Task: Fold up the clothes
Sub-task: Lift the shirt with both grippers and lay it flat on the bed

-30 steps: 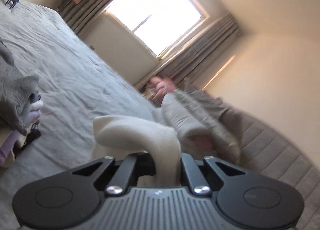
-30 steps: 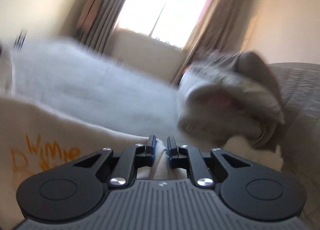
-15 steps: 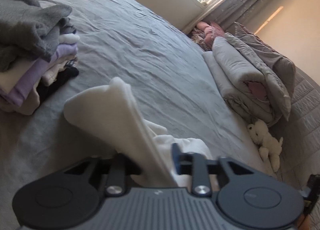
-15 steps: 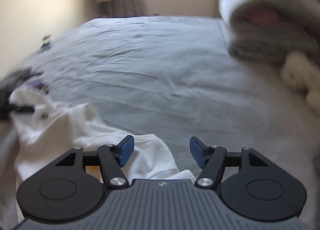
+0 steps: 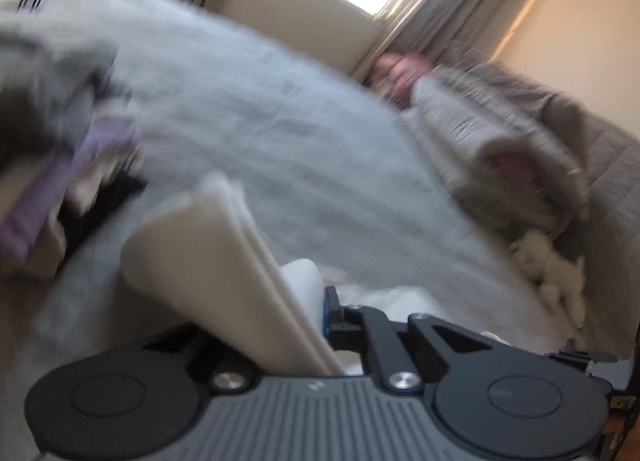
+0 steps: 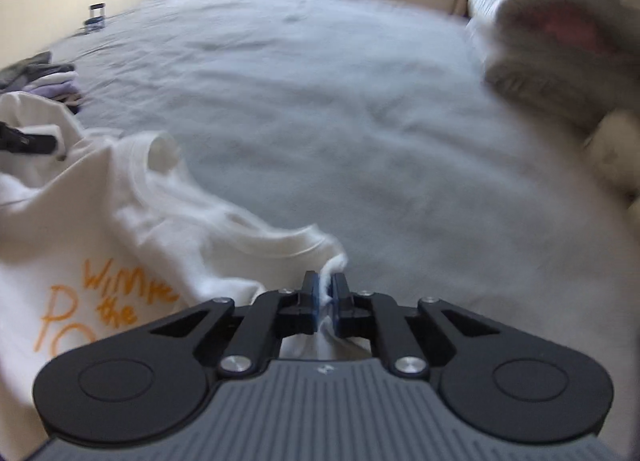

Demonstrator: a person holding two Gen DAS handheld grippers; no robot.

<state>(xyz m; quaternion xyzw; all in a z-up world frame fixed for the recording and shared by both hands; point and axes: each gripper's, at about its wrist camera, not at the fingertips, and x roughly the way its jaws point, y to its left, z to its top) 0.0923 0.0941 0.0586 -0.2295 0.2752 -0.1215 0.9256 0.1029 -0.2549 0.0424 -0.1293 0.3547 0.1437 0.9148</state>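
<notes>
Grey bed, window behind. Your right gripper had just reclosed, pinching the white shirt; left gripper clenched its sleeve. Regrasp done, fold could proceed.

Bed middle open ahead. Clothes stack blocks far left, rolled duvet and plush toy block right. White shirt bunched near left.

White shirt w/ orange lettering; grey bedspread; stack purple-ish, blurred.
</notes>
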